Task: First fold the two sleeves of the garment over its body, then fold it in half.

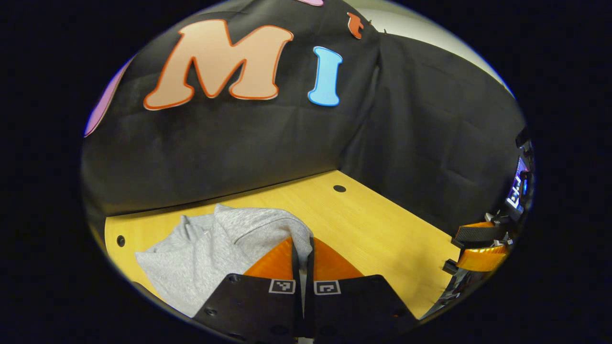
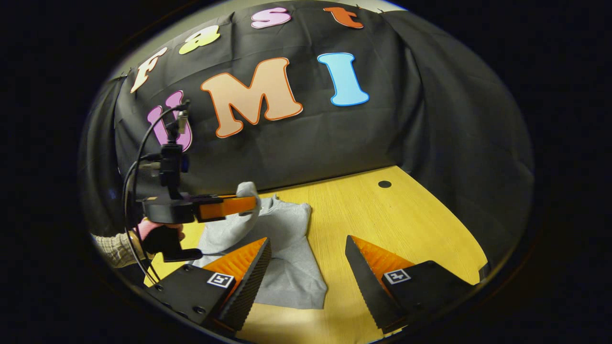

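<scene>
The grey sweatshirt (image 2: 282,253) lies on the light wooden surface (image 2: 406,224), toward its left part as the right gripper view shows it, with bare wood stretching away on the other side up to the black cloth wall (image 2: 430,119). The cloth is bunched and partly doubled over itself; one part of it is raised off the rest.

The left gripper (image 1: 303,253) has its two fingers drawn nearly together, with a fold of the sweatshirt (image 1: 215,248) pinched between them; the grey fabric drapes over the fingertips and runs down into the narrow slit. In the right gripper view the same gripper (image 2: 256,203) appears from the side at the left, held above the surface by a hand (image 2: 153,234) with a checked sleeve (image 2: 112,248) behind it, and a tuft of grey cloth stands up at its tip, pulled clear of the garment below. A black cable (image 2: 138,157) loops up from its body.

The right gripper (image 2: 308,253) has its fingers spread wide apart and nothing between them. It hovers near the sweatshirt's lower edge, its left finger over the grey cloth and its right finger over bare wood. In the left gripper view it (image 1: 478,248) sits at the far right edge, well apart from the sweatshirt.

A small dark round hole (image 2: 384,184) marks the surface near the back wall, clear of the garment.
</scene>
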The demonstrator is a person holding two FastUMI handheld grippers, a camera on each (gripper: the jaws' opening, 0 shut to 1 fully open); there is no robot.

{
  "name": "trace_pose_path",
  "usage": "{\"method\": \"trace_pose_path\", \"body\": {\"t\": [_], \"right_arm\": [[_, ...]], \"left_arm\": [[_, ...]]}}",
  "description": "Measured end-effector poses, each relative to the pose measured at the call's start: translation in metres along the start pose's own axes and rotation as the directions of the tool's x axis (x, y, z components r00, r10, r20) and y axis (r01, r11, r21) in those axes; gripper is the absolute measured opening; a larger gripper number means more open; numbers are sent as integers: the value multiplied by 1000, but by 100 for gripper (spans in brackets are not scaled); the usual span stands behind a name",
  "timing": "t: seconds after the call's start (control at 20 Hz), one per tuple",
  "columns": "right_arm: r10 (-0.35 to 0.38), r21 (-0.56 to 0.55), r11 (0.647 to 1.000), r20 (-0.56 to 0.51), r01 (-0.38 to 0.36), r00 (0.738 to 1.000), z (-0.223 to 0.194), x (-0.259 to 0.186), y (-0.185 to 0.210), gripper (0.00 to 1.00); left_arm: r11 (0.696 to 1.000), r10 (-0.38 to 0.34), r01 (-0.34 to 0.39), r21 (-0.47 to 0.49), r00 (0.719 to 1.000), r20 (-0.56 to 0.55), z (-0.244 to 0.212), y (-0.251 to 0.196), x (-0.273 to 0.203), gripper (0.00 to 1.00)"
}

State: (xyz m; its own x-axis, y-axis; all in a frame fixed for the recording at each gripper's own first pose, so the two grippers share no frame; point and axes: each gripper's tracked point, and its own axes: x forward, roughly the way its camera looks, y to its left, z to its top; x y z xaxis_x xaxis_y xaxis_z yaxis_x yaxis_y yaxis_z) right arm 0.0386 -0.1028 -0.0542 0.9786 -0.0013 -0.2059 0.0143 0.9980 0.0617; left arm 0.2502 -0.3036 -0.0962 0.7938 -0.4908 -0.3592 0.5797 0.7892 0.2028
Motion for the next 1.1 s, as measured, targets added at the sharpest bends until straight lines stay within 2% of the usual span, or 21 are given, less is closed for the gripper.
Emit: {"method": "trace_pose_path", "body": {"t": [0.25,0.35,0.45,0.5,0.6,0.65,0.7,0.85,1.0,1.1], "right_arm": [[11,-2,1000,-19,-11,1000,0,19,-14,98],[13,-6,1000,-32,-13,999,-3,24,-19,98],[16,-2,1000,-44,-16,999,-7,30,-20,98],[18,-1,1000,-50,-18,999,-9,31,-20,98],[22,-10,1000,-58,-23,998,-13,36,-19,98],[24,-17,1000,-61,-25,998,-15,38,-18,94],[27,-22,999,-70,-29,997,-19,40,-17,98],[46,-33,998,-103,-50,994,-33,50,-10,98],[76,-62,994,-135,-85,988,-46,56,2,98],[92,-88,990,-157,-107,983,-56,59,8,98]], "left_arm": [[1000,16,-16,2,998,-62,-25,1,66,1],[1000,-4,3,-16,995,-95,-40,1,84,2],[999,-38,33,-43,993,-111,-52,0,98,12],[998,-50,44,-52,991,-123,-57,-1,101,33],[999,-22,15,-42,986,-164,-69,10,98,76],[999,-24,17,-49,987,-159,-67,12,93,98],[998,-29,21,-59,989,-147,-65,14,88,94],[999,-16,12,-50,995,-95,-45,25,60,94],[1000,-17,15,-27,998,-55,-27,34,17,94],[1000,11,-11,-5,999,-32,-22,49,-19,93]]}}
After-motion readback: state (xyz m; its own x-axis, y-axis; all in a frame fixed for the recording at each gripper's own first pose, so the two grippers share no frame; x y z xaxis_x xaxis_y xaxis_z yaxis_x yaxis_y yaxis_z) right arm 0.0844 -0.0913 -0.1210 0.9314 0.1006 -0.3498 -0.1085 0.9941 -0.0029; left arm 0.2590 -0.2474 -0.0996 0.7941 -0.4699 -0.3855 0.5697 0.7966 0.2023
